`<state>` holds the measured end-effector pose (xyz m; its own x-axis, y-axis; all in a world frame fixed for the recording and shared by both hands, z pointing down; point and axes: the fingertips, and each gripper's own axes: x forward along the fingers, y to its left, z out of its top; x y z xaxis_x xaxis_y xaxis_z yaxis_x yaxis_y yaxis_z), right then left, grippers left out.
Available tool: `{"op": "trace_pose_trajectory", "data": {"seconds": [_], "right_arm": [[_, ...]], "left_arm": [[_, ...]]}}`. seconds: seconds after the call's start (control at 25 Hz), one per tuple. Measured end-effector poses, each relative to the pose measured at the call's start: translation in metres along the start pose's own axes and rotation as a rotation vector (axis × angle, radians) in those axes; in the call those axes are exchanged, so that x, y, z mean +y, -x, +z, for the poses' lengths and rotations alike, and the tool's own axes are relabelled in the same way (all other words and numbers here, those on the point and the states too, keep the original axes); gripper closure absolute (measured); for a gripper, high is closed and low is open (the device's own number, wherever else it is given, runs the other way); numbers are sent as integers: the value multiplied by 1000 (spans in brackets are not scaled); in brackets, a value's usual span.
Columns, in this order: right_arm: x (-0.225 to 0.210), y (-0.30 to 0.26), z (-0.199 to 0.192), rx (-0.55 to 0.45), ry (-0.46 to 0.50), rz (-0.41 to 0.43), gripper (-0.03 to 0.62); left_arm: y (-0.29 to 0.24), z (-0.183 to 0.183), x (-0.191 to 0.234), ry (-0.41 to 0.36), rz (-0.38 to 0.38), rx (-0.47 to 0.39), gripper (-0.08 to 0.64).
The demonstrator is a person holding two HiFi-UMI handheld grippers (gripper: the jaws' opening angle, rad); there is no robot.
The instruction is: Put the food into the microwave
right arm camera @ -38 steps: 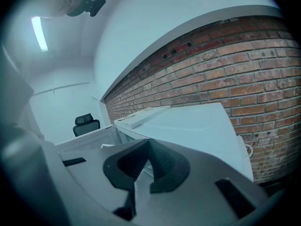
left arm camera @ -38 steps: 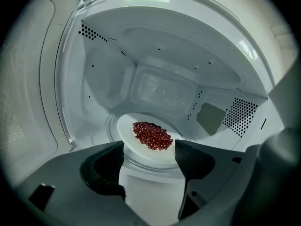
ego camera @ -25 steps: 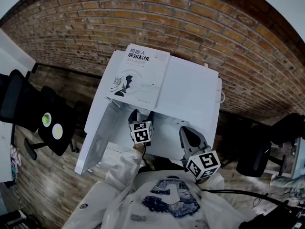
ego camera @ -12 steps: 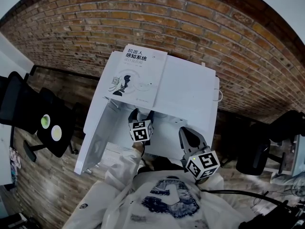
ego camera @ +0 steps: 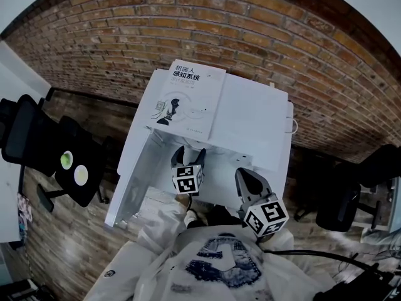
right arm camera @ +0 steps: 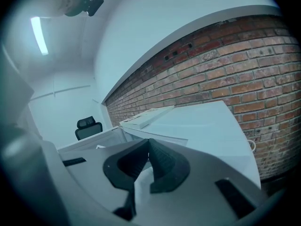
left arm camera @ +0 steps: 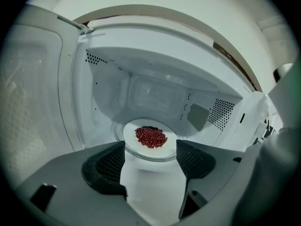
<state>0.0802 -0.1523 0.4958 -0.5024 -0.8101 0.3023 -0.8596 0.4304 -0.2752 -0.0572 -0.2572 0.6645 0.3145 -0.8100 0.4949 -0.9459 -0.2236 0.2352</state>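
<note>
A white plate [left arm camera: 150, 138] with a heap of red food [left arm camera: 151, 136] sits on the glass turntable inside the white microwave [ego camera: 250, 124]. The microwave door [ego camera: 141, 174] stands swung open to the left. My left gripper [left arm camera: 150, 163] is open just in front of the cavity mouth, with the plate beyond its jaws and nothing between them. In the head view the left gripper [ego camera: 188, 153] points into the opening. My right gripper [ego camera: 246, 175] hangs to the right of the opening, shut and empty; in the right gripper view its jaws meet [right arm camera: 148, 149].
A book [ego camera: 187, 99] lies on top of the microwave. A brick wall [ego camera: 250, 30] rises behind it. Black office chairs stand at the left [ego camera: 31, 137] and right [ego camera: 341, 205]. A dark stool [ego camera: 72, 168] holds two small round things.
The left gripper has drawn back slightly toward the person. The right gripper has held its place. The head view has shifted a little.
</note>
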Motion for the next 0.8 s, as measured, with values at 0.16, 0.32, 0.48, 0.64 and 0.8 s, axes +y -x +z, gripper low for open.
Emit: {"op": "trace_pose_trajectory", "data": {"seconds": [0.16, 0.32, 0.48, 0.64, 0.8], "right_arm": [[10, 0, -2, -14, -10, -1, 580], [20, -1, -1, -33, -17, -6, 580], [30, 1, 0, -55, -10, -19, 580], [42, 4, 1, -72, -18, -30, 580], [56, 10, 6, -92, 10, -34, 580]], "left_arm": [[23, 11, 2, -51, -16, -34, 210], [54, 28, -5, -97, -55, -77, 216], [88, 42, -6, -167, -73, -130, 235], [125, 56, -8, -179, -97, -157, 260], [165, 75, -13, -195, -124, -198, 307]]}}
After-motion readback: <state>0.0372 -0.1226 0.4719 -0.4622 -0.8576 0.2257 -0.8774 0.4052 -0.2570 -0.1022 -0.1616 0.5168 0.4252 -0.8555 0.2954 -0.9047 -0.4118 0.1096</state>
